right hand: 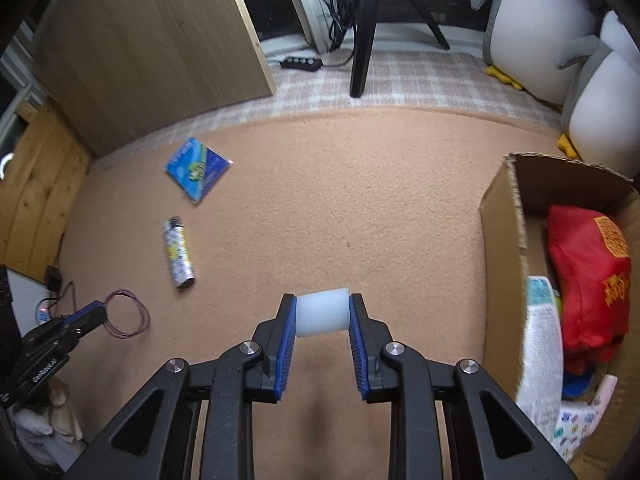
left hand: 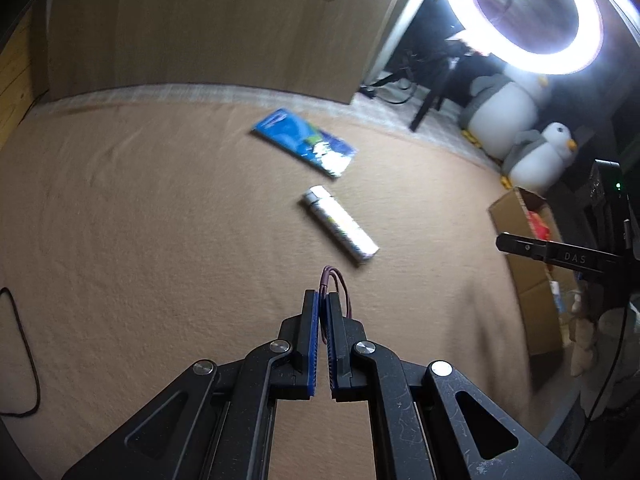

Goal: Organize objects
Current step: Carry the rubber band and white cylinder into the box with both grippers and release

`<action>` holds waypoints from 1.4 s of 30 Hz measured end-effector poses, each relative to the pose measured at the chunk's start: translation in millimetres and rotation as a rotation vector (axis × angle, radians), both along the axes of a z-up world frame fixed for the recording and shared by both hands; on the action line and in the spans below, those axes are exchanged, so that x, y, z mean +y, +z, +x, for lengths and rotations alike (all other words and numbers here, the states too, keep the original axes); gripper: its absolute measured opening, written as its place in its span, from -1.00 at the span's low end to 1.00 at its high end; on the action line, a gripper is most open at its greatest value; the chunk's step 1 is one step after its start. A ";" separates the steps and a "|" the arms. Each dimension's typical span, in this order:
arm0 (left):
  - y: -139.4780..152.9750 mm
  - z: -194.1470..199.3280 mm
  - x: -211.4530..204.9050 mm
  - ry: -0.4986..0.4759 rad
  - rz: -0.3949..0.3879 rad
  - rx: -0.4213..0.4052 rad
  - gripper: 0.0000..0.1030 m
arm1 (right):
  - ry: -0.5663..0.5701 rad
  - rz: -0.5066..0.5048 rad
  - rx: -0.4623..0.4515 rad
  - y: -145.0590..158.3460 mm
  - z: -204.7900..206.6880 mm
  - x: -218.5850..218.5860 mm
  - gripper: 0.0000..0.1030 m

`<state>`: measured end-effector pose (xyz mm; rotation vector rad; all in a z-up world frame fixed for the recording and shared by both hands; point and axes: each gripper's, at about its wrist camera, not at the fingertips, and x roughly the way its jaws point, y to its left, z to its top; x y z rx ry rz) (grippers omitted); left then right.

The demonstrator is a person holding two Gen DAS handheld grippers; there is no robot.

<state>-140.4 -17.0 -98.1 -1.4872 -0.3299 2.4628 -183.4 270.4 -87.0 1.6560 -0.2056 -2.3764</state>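
Note:
My left gripper (left hand: 322, 300) is shut on a thin purple elastic loop (left hand: 334, 280), which sticks out past the fingertips above the tan carpet. My right gripper (right hand: 322, 306) is shut on a short white cylinder (right hand: 322, 314), held crosswise between the blue pads just above the carpet. In the right wrist view the left gripper (right hand: 100, 313) shows at the lower left with the purple loop (right hand: 130, 314) hanging from it. A patterned lighter (right hand: 179, 252) and a blue packet (right hand: 199, 168) lie on the carpet to its far side. Both also appear in the left wrist view: lighter (left hand: 340, 224), packet (left hand: 306, 142).
An open cardboard box (right hand: 502, 236) stands at the right, holding a red pouch (right hand: 588, 280) and white packs. Penguin plush toys (right hand: 532, 20) sit behind it. A wooden panel (right hand: 152, 40), a tripod leg (right hand: 362, 52) and a ring light (left hand: 536, 12) stand at the back.

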 end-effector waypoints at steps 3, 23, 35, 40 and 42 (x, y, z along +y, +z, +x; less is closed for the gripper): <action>10.5 3.9 14.4 -0.039 0.010 0.016 -0.93 | -0.011 -0.022 0.028 13.6 12.3 9.4 -0.56; 71.5 14.1 240.6 -0.444 0.110 0.107 -0.93 | -0.238 -0.018 0.086 47.2 113.1 156.9 -0.55; 53.7 9.8 342.2 -0.546 0.095 0.081 -0.93 | -0.273 -0.007 0.090 46.7 123.2 204.1 -0.54; 48.6 1.9 357.9 -0.553 0.109 0.069 -0.93 | -0.270 -0.004 0.093 47.6 122.3 211.8 -0.48; 47.1 0.5 360.7 -0.551 0.120 0.056 -0.92 | -0.275 -0.007 0.092 48.5 121.9 215.0 -0.43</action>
